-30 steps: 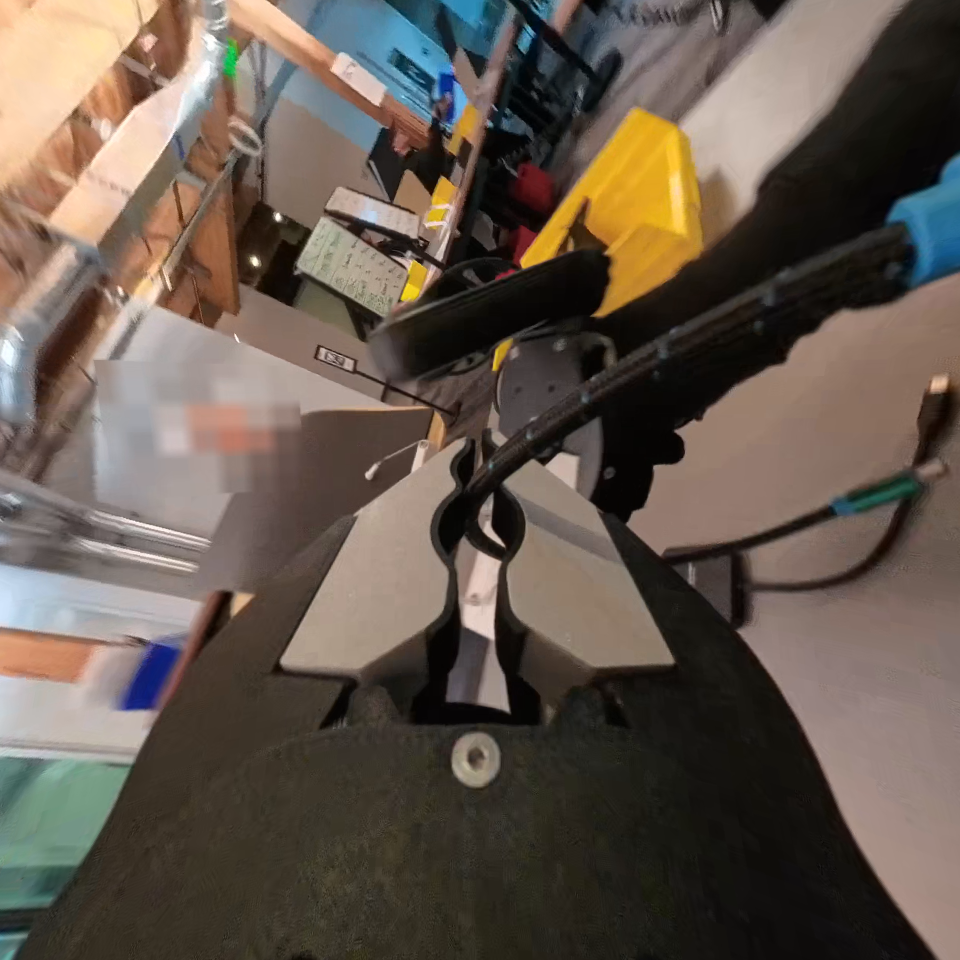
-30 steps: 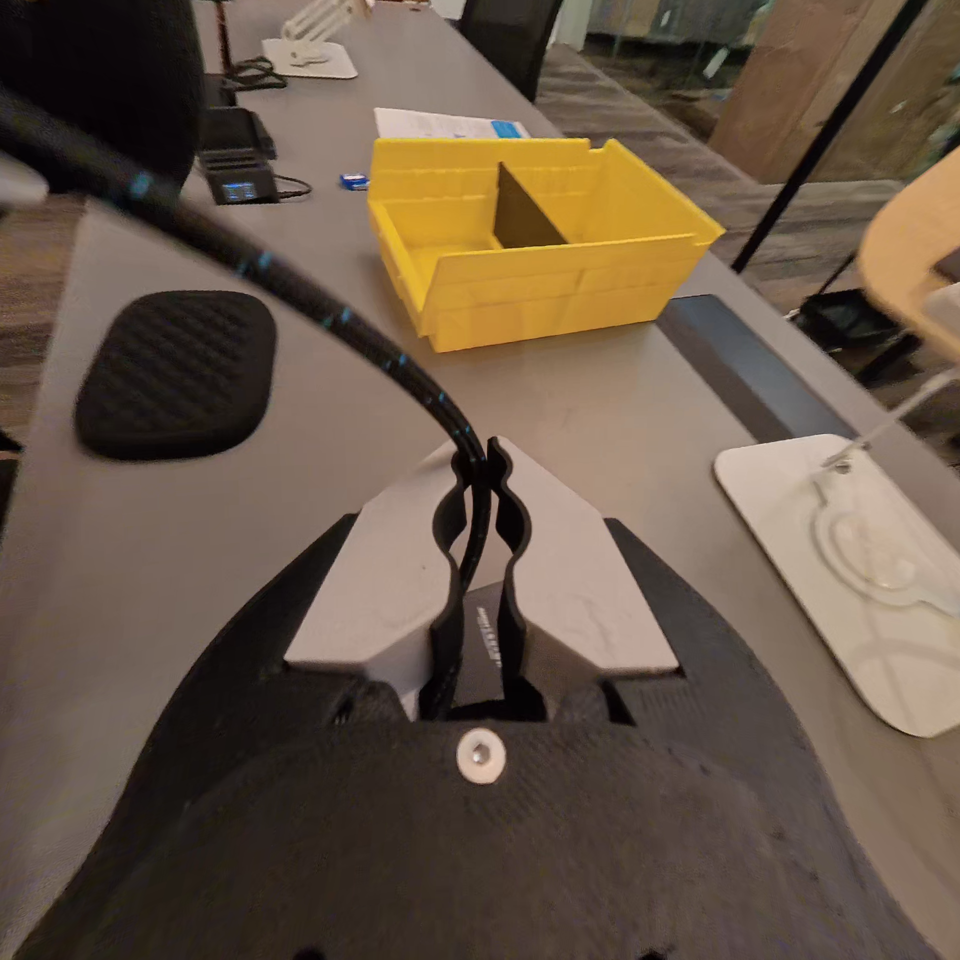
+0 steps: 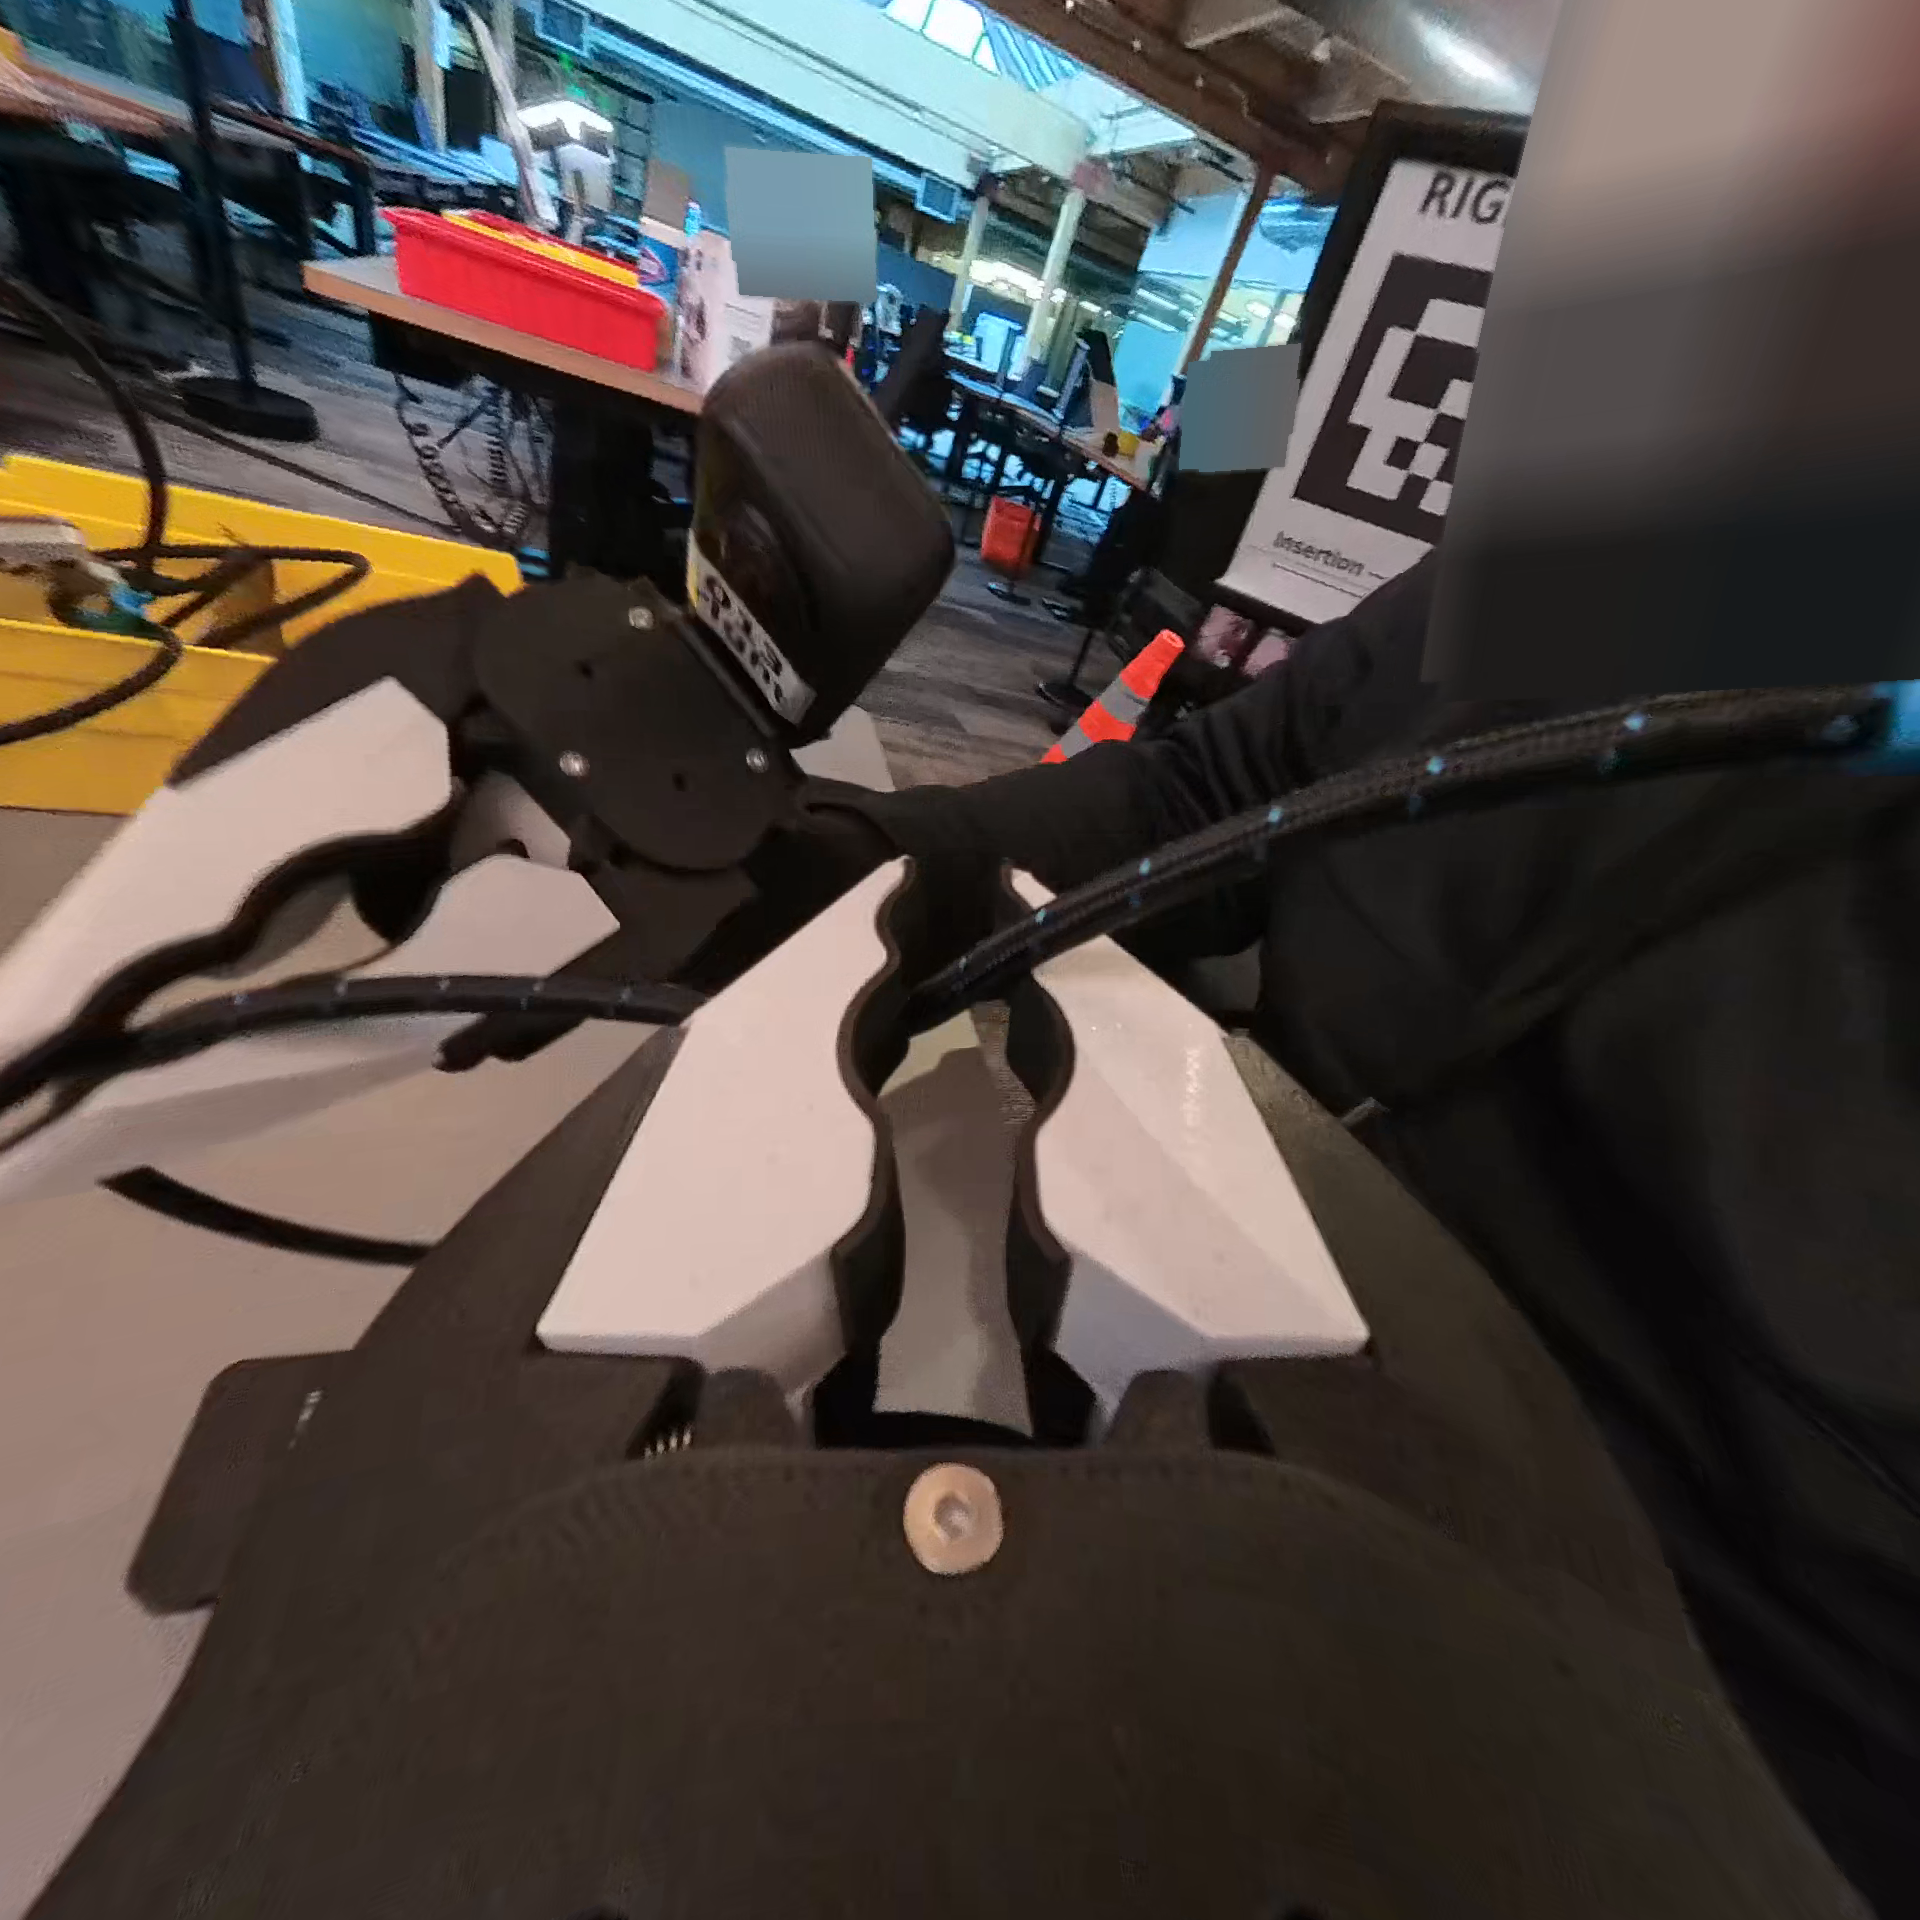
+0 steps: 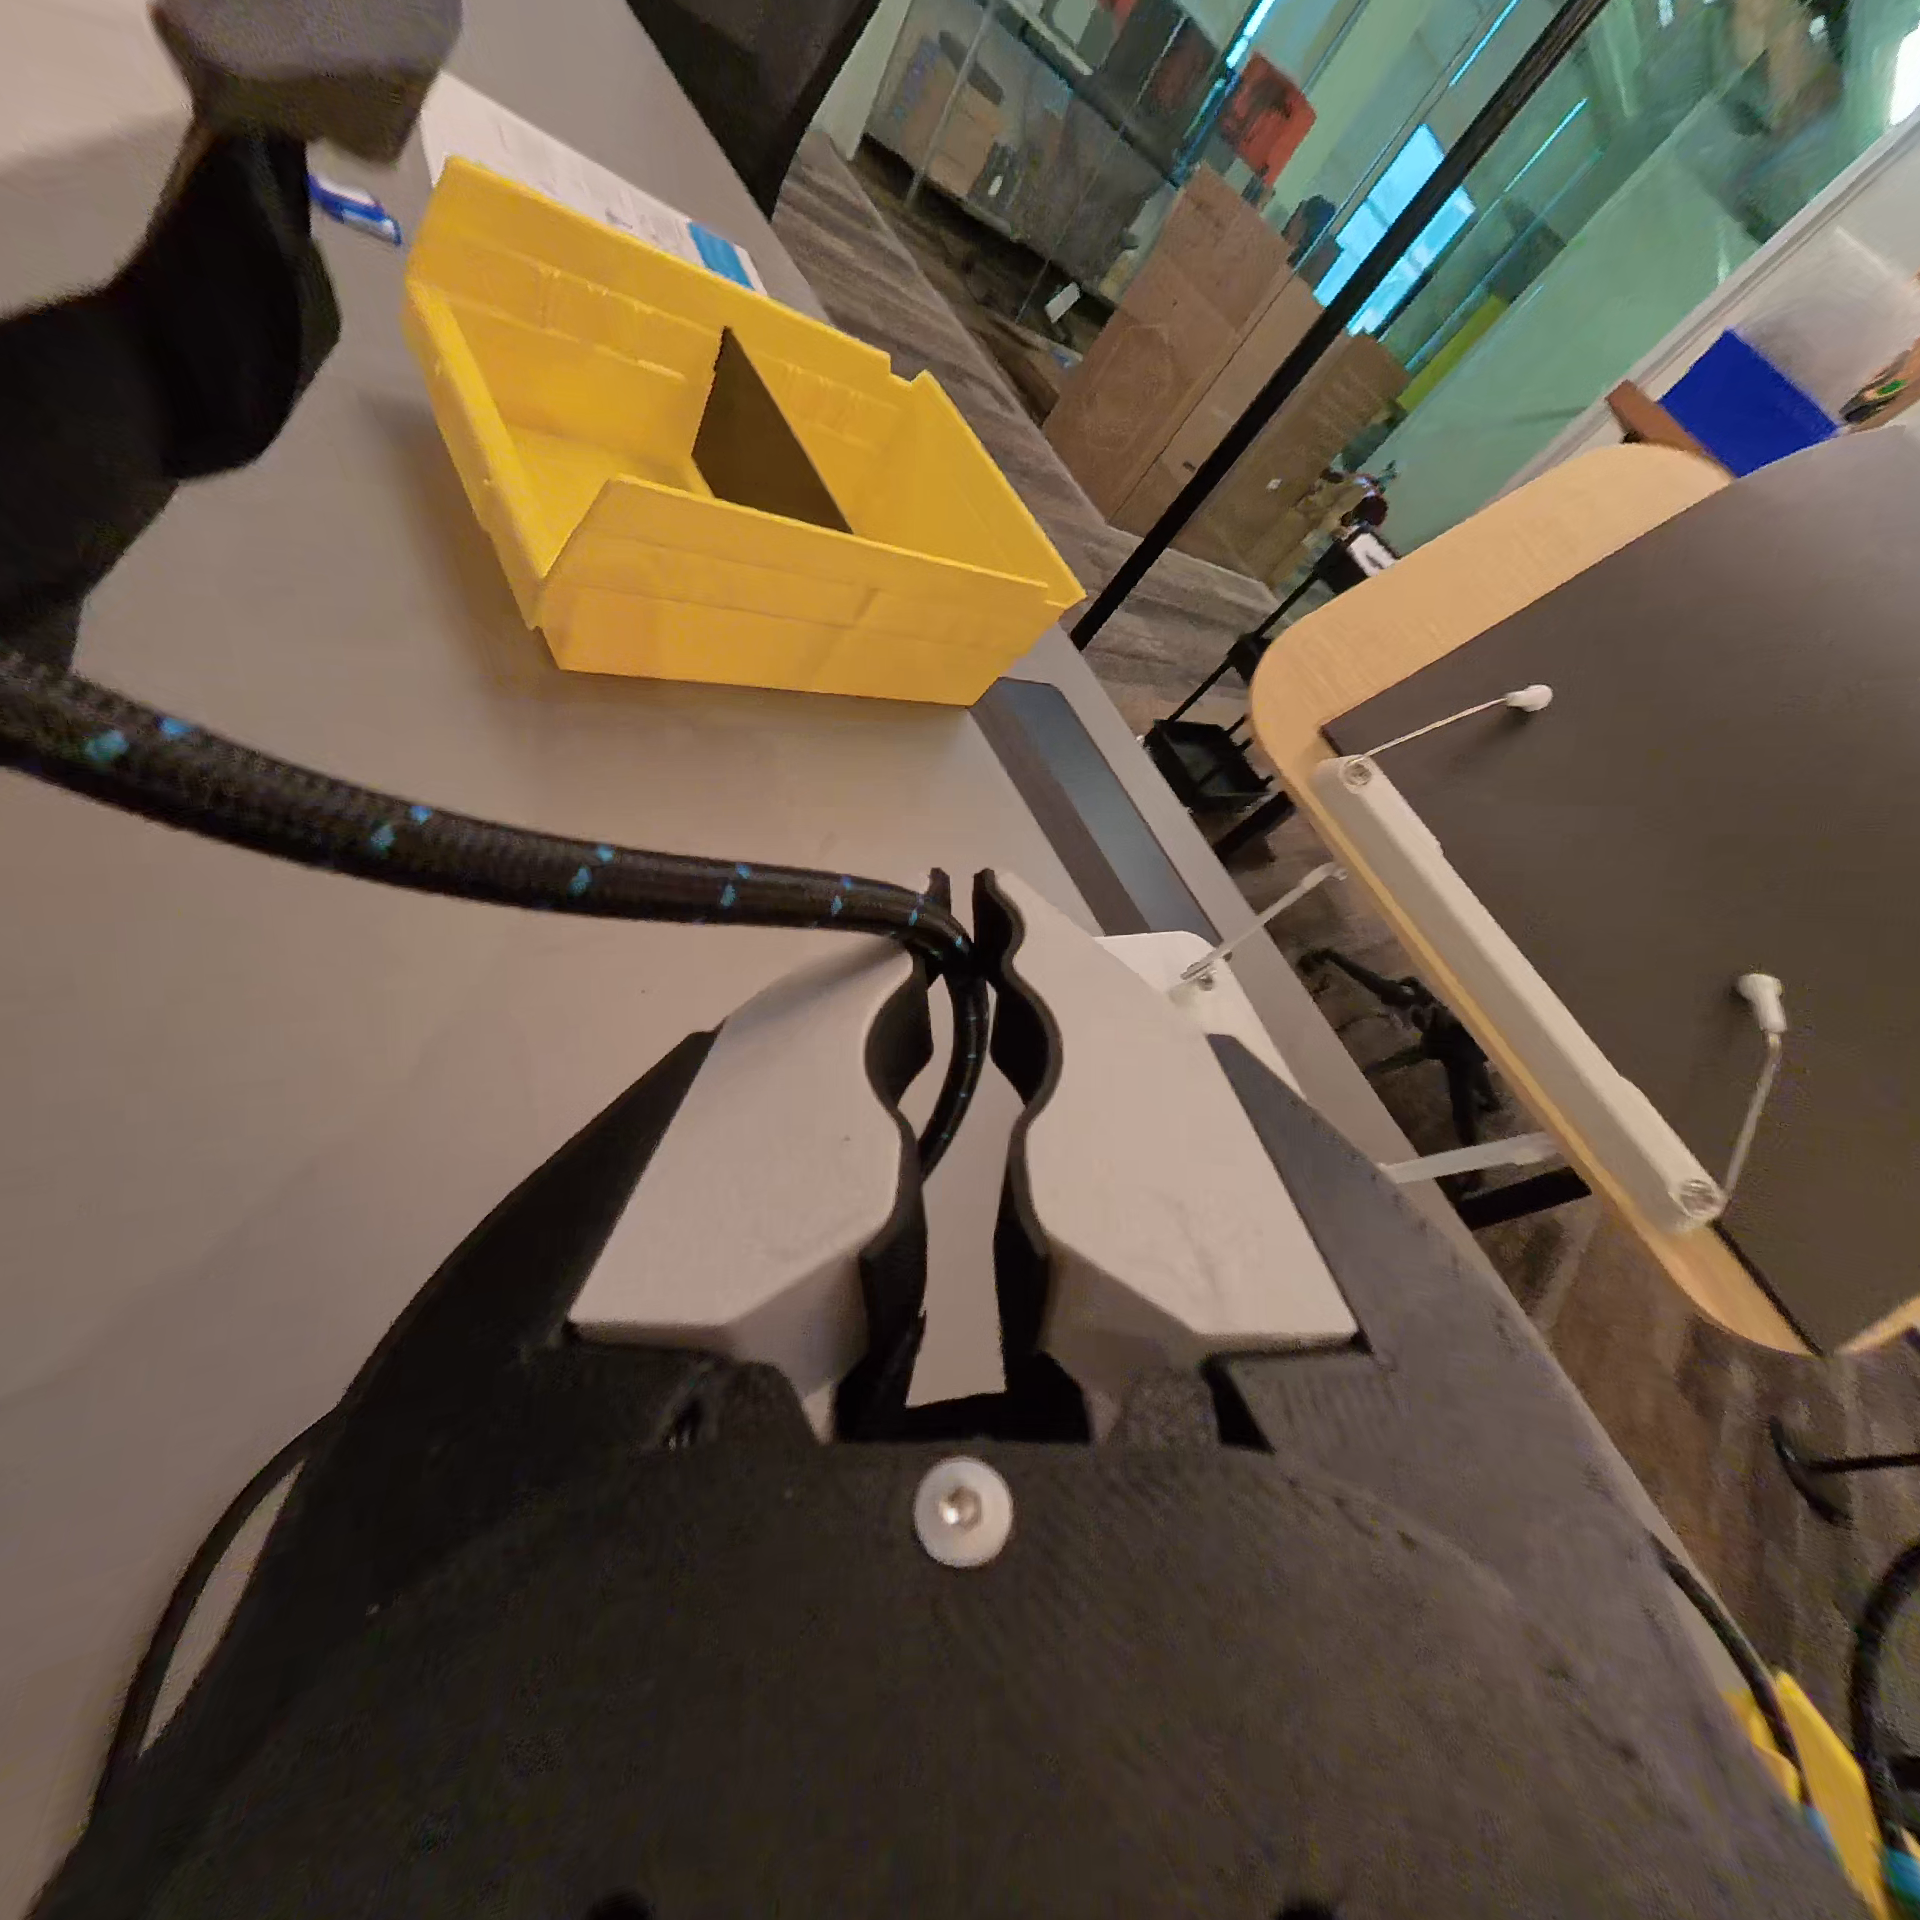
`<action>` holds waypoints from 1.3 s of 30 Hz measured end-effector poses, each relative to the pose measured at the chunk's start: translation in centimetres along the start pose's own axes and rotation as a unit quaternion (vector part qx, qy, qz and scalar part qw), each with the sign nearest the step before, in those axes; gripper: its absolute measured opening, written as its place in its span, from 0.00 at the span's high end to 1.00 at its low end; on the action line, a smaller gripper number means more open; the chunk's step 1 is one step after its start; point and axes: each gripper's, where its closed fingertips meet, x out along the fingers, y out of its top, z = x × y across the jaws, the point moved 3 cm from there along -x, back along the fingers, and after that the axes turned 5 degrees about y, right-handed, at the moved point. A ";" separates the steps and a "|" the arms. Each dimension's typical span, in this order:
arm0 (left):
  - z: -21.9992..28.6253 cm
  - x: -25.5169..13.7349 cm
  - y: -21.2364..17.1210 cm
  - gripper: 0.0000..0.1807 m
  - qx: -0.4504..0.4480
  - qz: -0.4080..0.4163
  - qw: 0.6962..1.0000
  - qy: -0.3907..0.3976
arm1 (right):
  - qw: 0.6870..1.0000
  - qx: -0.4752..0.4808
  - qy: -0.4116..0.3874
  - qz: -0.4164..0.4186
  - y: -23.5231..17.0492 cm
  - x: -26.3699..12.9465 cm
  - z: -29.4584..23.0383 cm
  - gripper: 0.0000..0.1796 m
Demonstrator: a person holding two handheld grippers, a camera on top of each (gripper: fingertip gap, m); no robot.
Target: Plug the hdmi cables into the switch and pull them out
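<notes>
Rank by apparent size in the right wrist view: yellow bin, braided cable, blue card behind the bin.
1. Yellow bin
2. Braided cable, though nearness to the camera inflates it
3. Blue card, smallest

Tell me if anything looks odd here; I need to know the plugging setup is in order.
No switch shows in either view. The braided cable bends sharply where the right gripper pinches it. The left gripper has a similar cable between its fingers. The yellow bin looks undamaged.
</notes>
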 end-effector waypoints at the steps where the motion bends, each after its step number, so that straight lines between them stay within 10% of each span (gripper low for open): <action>1: 0.0 -0.1 -0.2 0.94 -0.010 0.002 1.000 -0.008 | 1.000 -0.005 -0.009 0.001 0.2 -0.2 0.3 0.99; 10: -1.2 -0.5 -3.0 0.95 -0.055 0.005 0.998 -0.027 | 0.995 -0.084 -0.052 -0.007 1.3 -1.4 1.0 0.98; 24: -4.6 -5.9 1.3 1.00 -0.002 0.071 0.986 0.154 | 0.997 -0.032 0.047 -0.052 -1.9 2.4 -1.8 0.98; 39: -6.5 -11.6 6.0 1.00 0.068 0.104 0.945 0.303 | 0.981 0.127 0.132 -0.059 -4.0 0.8 -1.1 0.65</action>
